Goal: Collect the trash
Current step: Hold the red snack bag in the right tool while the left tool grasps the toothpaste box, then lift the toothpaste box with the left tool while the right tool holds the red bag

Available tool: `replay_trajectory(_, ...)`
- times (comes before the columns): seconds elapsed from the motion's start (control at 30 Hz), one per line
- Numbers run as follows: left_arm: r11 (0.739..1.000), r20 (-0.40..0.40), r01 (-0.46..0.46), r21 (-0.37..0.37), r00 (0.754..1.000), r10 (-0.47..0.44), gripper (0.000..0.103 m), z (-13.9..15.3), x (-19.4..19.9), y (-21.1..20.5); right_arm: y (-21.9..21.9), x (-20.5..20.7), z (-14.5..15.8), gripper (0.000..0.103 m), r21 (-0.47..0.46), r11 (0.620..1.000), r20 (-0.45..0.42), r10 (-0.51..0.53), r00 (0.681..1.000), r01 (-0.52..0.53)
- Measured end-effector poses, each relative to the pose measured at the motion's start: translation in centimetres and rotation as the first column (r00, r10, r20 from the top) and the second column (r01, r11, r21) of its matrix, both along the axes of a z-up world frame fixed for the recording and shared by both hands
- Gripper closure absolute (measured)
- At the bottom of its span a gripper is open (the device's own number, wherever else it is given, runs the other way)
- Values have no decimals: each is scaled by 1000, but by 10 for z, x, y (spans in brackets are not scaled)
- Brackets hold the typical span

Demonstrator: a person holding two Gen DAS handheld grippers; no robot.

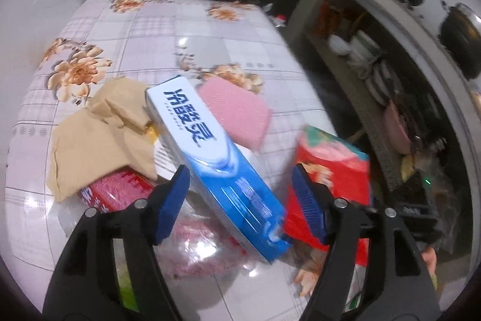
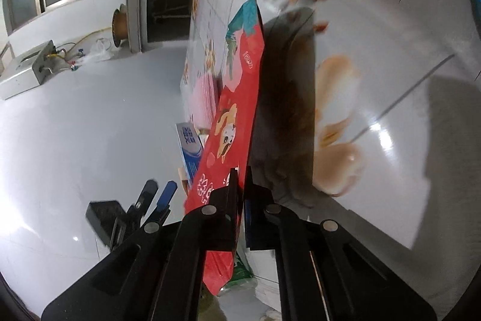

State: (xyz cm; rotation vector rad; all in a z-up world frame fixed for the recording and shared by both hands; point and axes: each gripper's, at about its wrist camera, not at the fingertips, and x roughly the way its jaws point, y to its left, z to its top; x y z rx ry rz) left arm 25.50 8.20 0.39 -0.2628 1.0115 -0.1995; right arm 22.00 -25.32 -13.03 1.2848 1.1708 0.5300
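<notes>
Left gripper (image 1: pixel 240 197) spread wide around the near end of blue toothpaste box (image 1: pixel 210 152) on floral table (image 1: pixel 186 29), pads apart from it; right gripper (image 2: pixel 240 179) clamped onto red snack packet (image 2: pixel 231 122).

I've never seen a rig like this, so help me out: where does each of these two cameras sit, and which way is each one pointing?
Left wrist view: sits on the left gripper, looking down between its open blue fingers at the blue box, brown paper and pink sponge on the flowered table.
Right wrist view: sits on the right gripper, looking along its jaws, shut on the red packet, beside the table.
Shared: red packet, blue box, left gripper, table.
</notes>
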Motion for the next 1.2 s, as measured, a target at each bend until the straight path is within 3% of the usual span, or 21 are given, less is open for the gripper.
replay_trajectory(0.1, 995, -24, -50, 82, 998, 53, 30, -9, 15, -3, -10, -2, 4, 99, -33, 999, 7, -12, 1000, 12)
replay_trajectory(0.2, 988, -36, -75, 132, 996, 81, 29, -17, 24, -6, -18, -8, 7, 99, -133, 991, 25, -7, 1000, 10)
replay_trajectory(0.37, 980, -43, -49, 195, 997, 59, 30, -28, 31, -17, -21, -17, 10, 99, -205, 978, 55, 41, 998, -29)
replay_trajectory(0.43, 977, -34, -32, 211, 999, 40, 37, -30, 30, -19, -21, -17, 11, 99, -213, 977, 62, 48, 997, -34)
replay_trajectory(0.77, 989, -32, 35, 143, 999, -31, 51, -27, 20, -24, -13, -8, 10, 99, -212, 976, 70, 58, 996, -42)
replay_trajectory(0.93, 983, -45, 72, 167, 997, -66, 50, -28, 16, -35, -9, -1, 12, 99, -212, 976, 64, 58, 996, -43)
replay_trajectory(1.0, 983, -77, 79, 163, 995, -68, 45, -31, 17, -37, -8, 1, 13, 99, -211, 977, 62, 56, 996, -42)
replay_trajectory(1.2, 987, -109, 79, 143, 992, -63, 43, -41, 13, -36, -8, 3, 10, 99, -197, 980, 51, 52, 997, -41)
